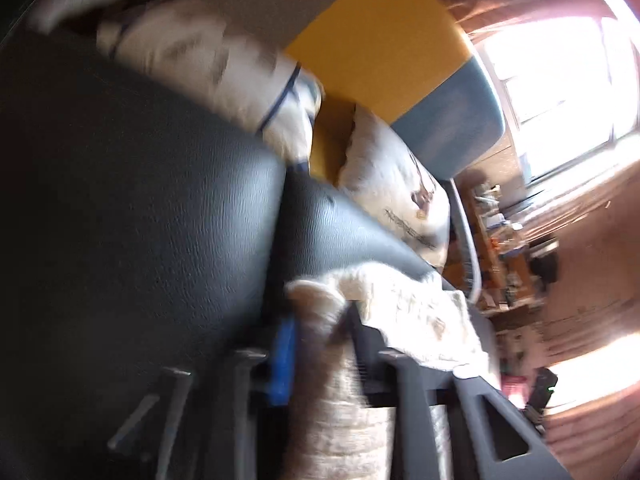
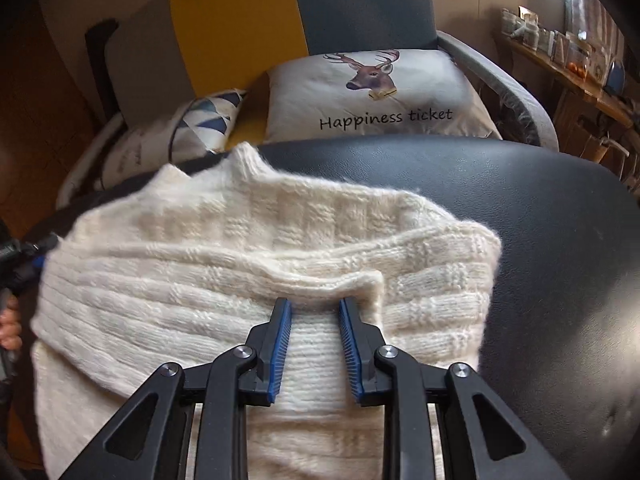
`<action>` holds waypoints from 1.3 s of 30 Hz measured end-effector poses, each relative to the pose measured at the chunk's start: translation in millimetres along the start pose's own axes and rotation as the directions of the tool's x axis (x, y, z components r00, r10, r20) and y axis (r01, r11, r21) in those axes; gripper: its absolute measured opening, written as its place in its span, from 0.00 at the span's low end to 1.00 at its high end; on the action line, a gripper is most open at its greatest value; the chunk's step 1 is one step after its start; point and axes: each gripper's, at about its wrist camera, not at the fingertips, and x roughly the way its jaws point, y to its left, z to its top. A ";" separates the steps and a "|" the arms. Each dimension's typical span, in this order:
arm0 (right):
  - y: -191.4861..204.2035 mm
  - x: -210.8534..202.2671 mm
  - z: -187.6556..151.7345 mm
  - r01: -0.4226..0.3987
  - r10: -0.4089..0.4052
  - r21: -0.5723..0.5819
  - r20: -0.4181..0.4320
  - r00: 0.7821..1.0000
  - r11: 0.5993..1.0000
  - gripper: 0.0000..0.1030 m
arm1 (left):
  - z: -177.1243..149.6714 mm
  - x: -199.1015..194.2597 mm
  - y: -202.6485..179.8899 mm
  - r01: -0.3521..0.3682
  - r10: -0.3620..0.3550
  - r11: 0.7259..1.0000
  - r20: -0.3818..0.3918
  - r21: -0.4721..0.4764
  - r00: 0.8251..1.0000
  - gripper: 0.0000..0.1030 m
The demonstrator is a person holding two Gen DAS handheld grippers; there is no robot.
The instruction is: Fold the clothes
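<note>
At the far left, the left gripper (image 1: 316, 320) is closed on an edge of the cream knitted sweater (image 2: 256, 264), and the wool is bunched between its blue pads (image 1: 282, 360). That view is blurred and tilted. The sweater lies folded on a black leather surface (image 2: 560, 240). To the right, the right gripper (image 2: 315, 304) stands half open over the sweater; its fingertips touch a fold, with knit between them but not pinched. Beyond the right gripper, a deer cushion (image 2: 372, 92) rests on a chair.
</note>
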 end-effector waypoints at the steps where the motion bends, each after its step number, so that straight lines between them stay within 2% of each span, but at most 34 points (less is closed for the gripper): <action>1: 0.6 0.9 -2.7 0.007 -0.007 -0.005 0.014 1.000 1.000 0.22 | -1.5 -5.2 -7.9 -0.028 0.027 0.999 0.033 0.036 0.999 0.16; 3: 4.1 1.6 -6.3 0.028 -0.027 -0.021 0.037 0.999 0.999 0.22 | -8.6 -10.1 -28.0 -0.184 0.172 0.973 0.099 0.139 0.980 0.13; 4: 4.6 1.2 -7.5 0.032 -0.031 -0.017 0.046 0.998 0.999 0.22 | -13.0 -8.1 -35.5 -0.268 0.248 0.946 0.122 0.182 0.961 0.13; 5: 4.7 0.7 -8.4 0.033 -0.033 -0.012 0.053 0.998 0.999 0.22 | -16.4 -3.5 -39.8 -0.316 0.295 0.926 0.129 0.206 0.947 0.13; 7: 2.8 -0.6 -9.0 0.021 -0.021 -0.001 0.058 0.998 1.000 0.22 | -18.2 9.2 -38.1 -0.366 0.353 0.908 0.098 0.206 0.930 0.13; 9: 2.4 -1.4 -9.4 0.014 -0.014 0.005 0.060 0.998 1.000 0.22 | -17.1 15.4 -29.0 -0.356 0.352 0.921 0.054 0.155 0.934 0.17; 11: 3.1 -1.5 -9.0 0.013 -0.013 0.000 0.059 0.998 1.000 0.22 | -15.9 11.1 -23.6 -0.351 0.347 0.930 0.055 0.109 0.936 0.20; 14: 1.4 -1.4 -10.0 0.000 0.000 -0.002 0.066 0.998 1.000 0.22 | -19.8 -15.8 -22.4 -0.375 0.370 0.926 0.096 0.045 0.924 0.34; 16: -0.6 -2.1 -10.3 -0.014 0.013 0.003 0.071 0.997 1.000 0.22 | -22.5 -33.8 -21.5 -0.389 0.386 0.921 0.122 0.002 0.914 0.35; 17: -1.5 -3.3 -9.7 -0.021 0.021 0.011 0.068 0.997 1.000 0.22 | -23.9 -42.7 -21.2 -0.395 0.393 0.919 0.135 -0.019 0.909 0.39; 20: 1.7 -17.6 -8.2 -0.010 0.009 0.023 0.070 0.998 1.000 0.24 | -48.7 -67.8 -32.3 -0.288 0.284 0.958 0.153 0.005 0.947 0.44; 21: 4.2 -24.6 -8.1 -0.009 0.007 0.022 0.078 0.997 1.000 0.24 | -60.7 -72.4 -38.6 -0.279 0.271 0.959 0.155 0.037 0.950 0.45; 24: 24.1 -48.5 -11.5 -0.070 0.072 -0.021 0.124 0.990 0.997 0.24 | -94.3 -72.3 -65.8 -0.237 0.216 0.959 0.139 0.153 0.966 0.47; 27: 52.3 -53.1 -18.5 -0.088 0.096 -0.075 0.101 0.990 0.993 0.24 | -116.6 -54.9 -85.4 -0.238 0.221 0.947 0.099 0.217 0.970 0.47; 29: 64.6 -45.9 -26.6 -0.067 0.074 -0.101 0.069 0.995 0.993 0.24 | -126.7 -41.7 -95.9 -0.235 0.226 0.941 0.064 0.243 0.972 0.47; 31: 72.3 -36.3 -35.2 -0.042 0.047 -0.118 0.035 0.998 0.992 0.24 | -133.3 -29.0 -101.0 -0.293 0.285 0.912 0.070 0.287 0.956 0.47; 33: 68.9 -26.0 -42.9 -0.032 0.033 -0.111 0.016 0.999 0.993 0.24 | -140.8 -12.0 -99.0 -0.313 0.319 0.900 0.032 0.302 0.947 0.47; 34: 67.1 -22.4 -46.2 -0.029 0.030 -0.106 0.012 0.999 0.994 0.24 | -143.7 -4.9 -95.0 -0.338 0.349 0.887 0.025 0.315 0.937 0.47; 38: 59.9 -23.7 -53.1 -0.052 0.056 -0.072 0.052 0.997 0.996 0.24 | -163.2 1.7 -99.5 -0.402 0.401 0.818 0.094 0.411 0.911 0.47; 39: 57.9 -25.3 -52.2 -0.061 0.064 -0.057 0.046 0.997 0.996 0.24 | -162.7 1.8 -100.3 -0.407 0.406 0.819 0.092 0.405 0.909 0.47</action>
